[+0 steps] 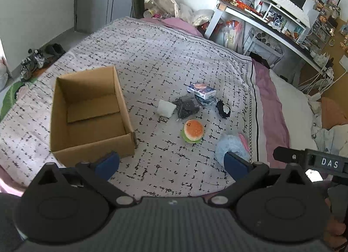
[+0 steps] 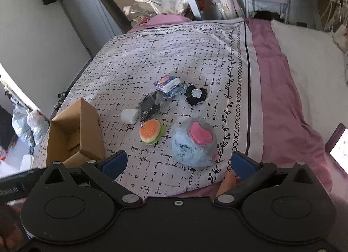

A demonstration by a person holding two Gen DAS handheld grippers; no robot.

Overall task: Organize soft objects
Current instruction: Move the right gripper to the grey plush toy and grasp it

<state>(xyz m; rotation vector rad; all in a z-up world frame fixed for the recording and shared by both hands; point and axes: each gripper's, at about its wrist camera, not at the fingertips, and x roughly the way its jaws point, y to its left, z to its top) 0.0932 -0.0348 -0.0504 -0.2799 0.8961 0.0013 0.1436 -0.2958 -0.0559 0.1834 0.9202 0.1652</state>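
Two hand-held claws hover over a patterned bedspread (image 2: 174,60), each spread wide and holding nothing: the right claw (image 2: 178,163) has a fluffy blue plush (image 2: 191,149) with a pink patch just ahead of it and between its fingertips' line of reach, while the left claw (image 1: 171,163) sees the same plush (image 1: 228,145) just ahead of its right finger and an open cardboard box (image 1: 91,117), apparently empty, close ahead on its left. The plush looks light and very compressible; a pinch across its rounded body, sinking into the pile, would likely hold better than a nip at loose fur, which could slip. A little farther ahead of the right claw, slightly left, lies a squishy burger toy (image 2: 150,131), probably springy and smooth-skinned, best taken across the bun's sides. Beyond it sit a white soft block (image 2: 129,116) and a crinkled dark packet (image 2: 150,105), the packet likely slippery and apt to deform. Farthest out are a small printed tissue pack (image 2: 168,84) resting on a scrap of blue wrapper and a black frilled item with a pale centre (image 2: 195,94), both apparently light. All the soft things lie on the bedspread, none yet in the box.
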